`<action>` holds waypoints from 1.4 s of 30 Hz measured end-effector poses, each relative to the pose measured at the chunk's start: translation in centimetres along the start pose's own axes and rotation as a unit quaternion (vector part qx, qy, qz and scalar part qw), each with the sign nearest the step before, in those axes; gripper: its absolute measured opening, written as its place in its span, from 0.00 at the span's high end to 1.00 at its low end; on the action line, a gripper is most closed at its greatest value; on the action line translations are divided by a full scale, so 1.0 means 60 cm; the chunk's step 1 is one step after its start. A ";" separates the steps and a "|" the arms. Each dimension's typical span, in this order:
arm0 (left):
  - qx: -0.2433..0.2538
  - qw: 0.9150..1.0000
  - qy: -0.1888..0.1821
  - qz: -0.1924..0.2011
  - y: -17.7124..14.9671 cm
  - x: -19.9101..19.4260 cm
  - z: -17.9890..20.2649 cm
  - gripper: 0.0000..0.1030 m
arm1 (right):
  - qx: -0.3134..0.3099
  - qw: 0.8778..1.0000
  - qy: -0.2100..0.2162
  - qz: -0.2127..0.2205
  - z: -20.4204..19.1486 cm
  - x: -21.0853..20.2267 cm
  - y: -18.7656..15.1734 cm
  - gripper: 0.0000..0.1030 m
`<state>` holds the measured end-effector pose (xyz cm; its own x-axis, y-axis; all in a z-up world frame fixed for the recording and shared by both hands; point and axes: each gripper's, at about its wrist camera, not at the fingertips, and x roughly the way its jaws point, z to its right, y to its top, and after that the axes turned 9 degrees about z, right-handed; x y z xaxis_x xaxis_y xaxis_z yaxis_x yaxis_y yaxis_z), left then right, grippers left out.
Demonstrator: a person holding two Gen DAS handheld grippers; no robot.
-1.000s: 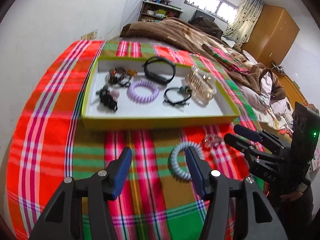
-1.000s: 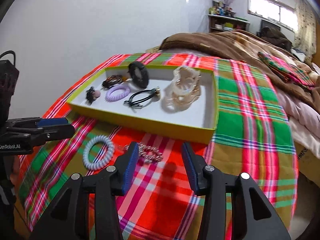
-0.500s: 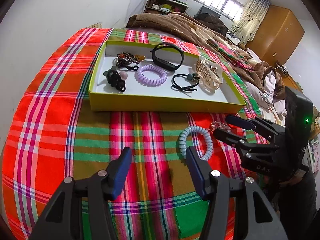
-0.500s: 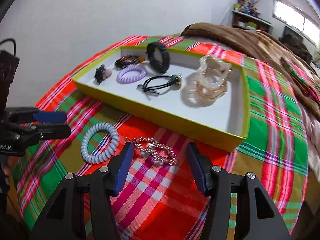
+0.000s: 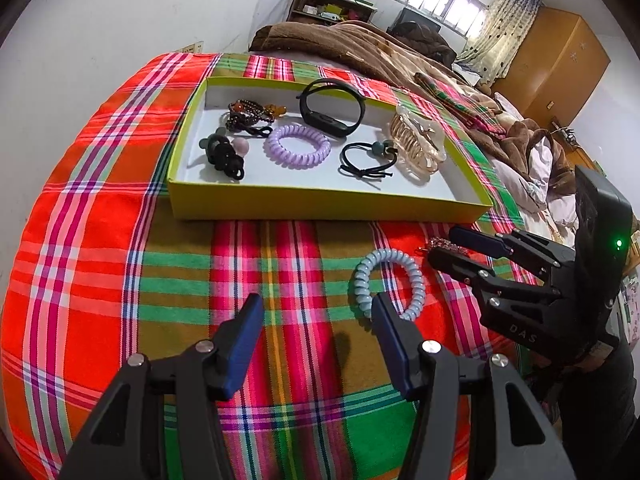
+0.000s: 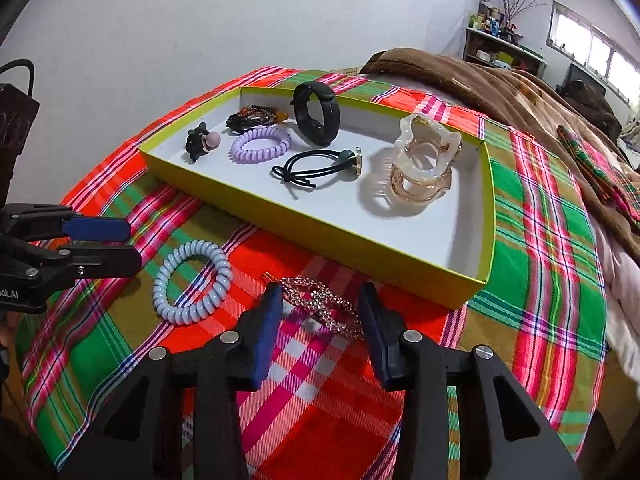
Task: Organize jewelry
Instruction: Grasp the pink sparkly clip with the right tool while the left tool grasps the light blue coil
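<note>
You had six pieces lying in the yellow tray (image 6: 486,216): one black band (image 6: 316,118), one lilac coil tie (image 6: 260,145), one black elastic (image 6: 316,168), one clear claw clip (image 6: 424,164), one beaded bracelet (image 6: 252,118) and one black bobble tie (image 6: 200,142). Two pieces lay outside, in front of the tray: one pale blue coil tie (image 6: 192,282) and one rhinestone clip (image 6: 324,308). Everything sat on a plaid cloth (image 5: 100,240) beside a white wall, with a bed (image 5: 360,44) behind the tray. Your right tool (image 6: 320,300) stood released, its fingers either side of the rhinestone clip. Your left tool (image 5: 316,312) was released too, the blue coil tie just by its right finger.
</note>
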<state>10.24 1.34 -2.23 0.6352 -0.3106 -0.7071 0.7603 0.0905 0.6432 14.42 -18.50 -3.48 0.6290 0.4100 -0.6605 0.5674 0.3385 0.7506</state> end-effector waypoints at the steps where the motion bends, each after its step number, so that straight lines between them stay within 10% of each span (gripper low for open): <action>1: 0.001 1.000 -0.001 0.000 0.000 0.000 0.001 0.44 | 0.001 1.000 -0.001 0.000 0.000 -0.002 -0.001 0.61; 5: 0.003 1.000 -0.001 -0.003 0.001 0.004 0.006 0.44 | 0.007 1.000 -0.008 0.015 0.001 -0.018 -0.002 0.79; 31: 0.078 0.996 0.045 -0.008 0.002 0.040 0.074 0.46 | 0.047 0.997 -0.035 0.058 0.032 -0.083 -0.020 0.88; 42: 0.113 0.990 0.089 -0.002 0.007 0.051 0.087 0.77 | 0.060 0.995 -0.037 0.076 0.036 -0.108 -0.025 0.88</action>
<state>11.82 -4.49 -2.58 0.6620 -0.1370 -0.7369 0.7255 -0.1299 0.6759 10.60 -23.49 -0.37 0.7464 0.3843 -0.5433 0.5202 0.1721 0.8365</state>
